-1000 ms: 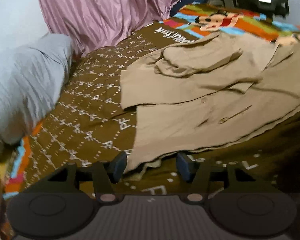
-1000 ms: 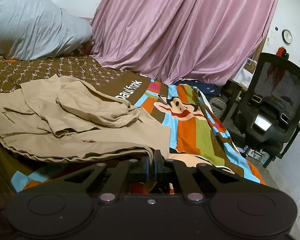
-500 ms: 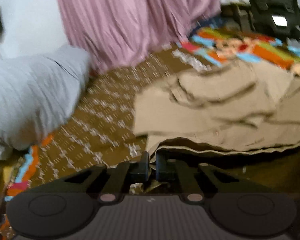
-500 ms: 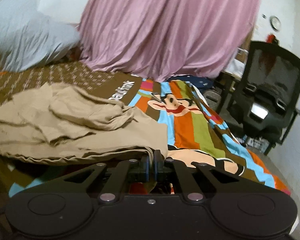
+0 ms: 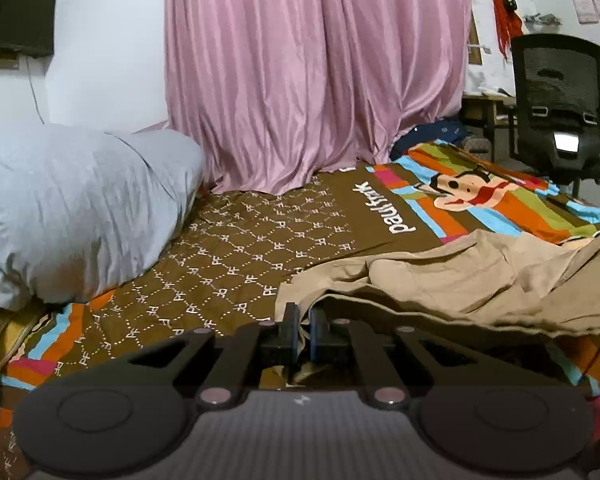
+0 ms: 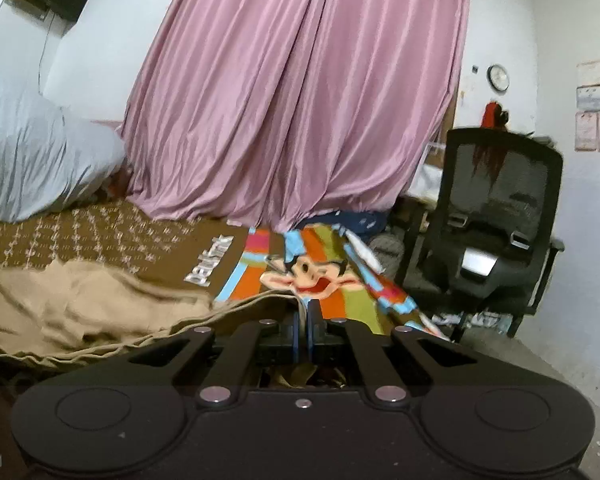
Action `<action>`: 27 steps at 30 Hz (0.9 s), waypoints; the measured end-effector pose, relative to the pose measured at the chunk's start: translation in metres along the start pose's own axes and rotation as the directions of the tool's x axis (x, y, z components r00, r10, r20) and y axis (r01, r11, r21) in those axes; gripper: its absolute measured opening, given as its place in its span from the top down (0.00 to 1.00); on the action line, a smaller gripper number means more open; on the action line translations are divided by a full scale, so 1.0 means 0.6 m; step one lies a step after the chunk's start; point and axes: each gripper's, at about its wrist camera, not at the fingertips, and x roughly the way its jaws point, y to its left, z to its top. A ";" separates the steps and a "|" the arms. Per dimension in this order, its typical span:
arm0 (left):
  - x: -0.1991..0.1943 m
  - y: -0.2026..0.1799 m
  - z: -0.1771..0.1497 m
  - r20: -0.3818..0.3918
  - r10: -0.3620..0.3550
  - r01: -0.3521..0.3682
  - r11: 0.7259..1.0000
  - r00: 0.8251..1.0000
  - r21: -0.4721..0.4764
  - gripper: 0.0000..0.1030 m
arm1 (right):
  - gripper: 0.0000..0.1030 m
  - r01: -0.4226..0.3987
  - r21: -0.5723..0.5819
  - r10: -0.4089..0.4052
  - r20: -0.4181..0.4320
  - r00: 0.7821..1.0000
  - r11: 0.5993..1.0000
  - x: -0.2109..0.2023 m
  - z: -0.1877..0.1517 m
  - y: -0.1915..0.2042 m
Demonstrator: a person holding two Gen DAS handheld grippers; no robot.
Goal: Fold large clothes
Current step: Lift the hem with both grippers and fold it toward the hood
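Note:
A large tan garment (image 5: 480, 280) lies partly folded on the patterned bedspread (image 5: 260, 240). My left gripper (image 5: 304, 320) is shut on its near left hem corner and holds the edge lifted off the bed. In the right wrist view the same tan garment (image 6: 80, 304) stretches away to the left. My right gripper (image 6: 303, 318) is shut on its near right hem corner, also raised. The hem sags between the two grippers. The cloth under the lifted edge is hidden.
A grey pillow (image 5: 72, 208) lies at the left end of the bed. A pink curtain (image 5: 312, 80) hangs behind the bed. A black office chair (image 6: 496, 232) stands past the bed's right end, by a wall.
My left gripper has shut on the hem corner. Both grippers have risen with the near edge, so the views now look across the bed at the curtain.

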 end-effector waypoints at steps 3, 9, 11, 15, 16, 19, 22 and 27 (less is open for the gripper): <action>0.043 -0.009 0.001 -0.041 0.018 -0.018 1.000 0.999 0.008 0.95 | 0.97 -0.001 0.010 0.001 -0.017 1.000 1.000 0.018 0.001 -0.008; 0.157 -0.009 0.004 -0.123 0.088 -0.097 0.993 0.988 -0.068 0.95 | 0.97 -0.016 0.023 0.018 -0.083 0.996 1.000 0.120 -0.006 -0.005; 0.197 -0.002 0.010 -0.147 0.107 -0.123 0.987 0.983 -0.103 0.95 | 0.97 -0.014 0.038 0.018 -0.100 0.995 0.999 0.159 -0.005 -0.009; 0.281 0.005 0.026 -0.188 0.123 -0.146 0.983 0.974 -0.115 0.95 | 0.97 -0.024 0.049 0.032 -0.153 0.988 0.998 0.256 0.000 -0.012; 0.302 0.003 0.028 -0.199 0.125 -0.149 0.983 0.972 -0.110 0.95 | 0.97 -0.028 0.040 0.034 -0.166 0.986 0.999 0.278 0.000 -0.011; 0.366 -0.008 0.035 -0.225 0.137 -0.156 0.985 0.965 -0.069 0.95 | 0.97 -0.034 0.005 0.034 -0.218 0.975 0.999 0.349 -0.007 0.000; 0.425 -0.017 0.037 -0.248 0.147 -0.157 0.987 0.958 -0.019 0.94 | 0.97 -0.037 -0.028 0.028 -0.271 0.962 0.999 0.413 -0.025 0.011; 0.505 -0.026 0.026 -0.294 0.152 -0.153 0.988 0.944 0.021 0.94 | 0.96 -0.055 -0.072 0.027 -0.343 0.939 0.996 0.486 -0.062 0.028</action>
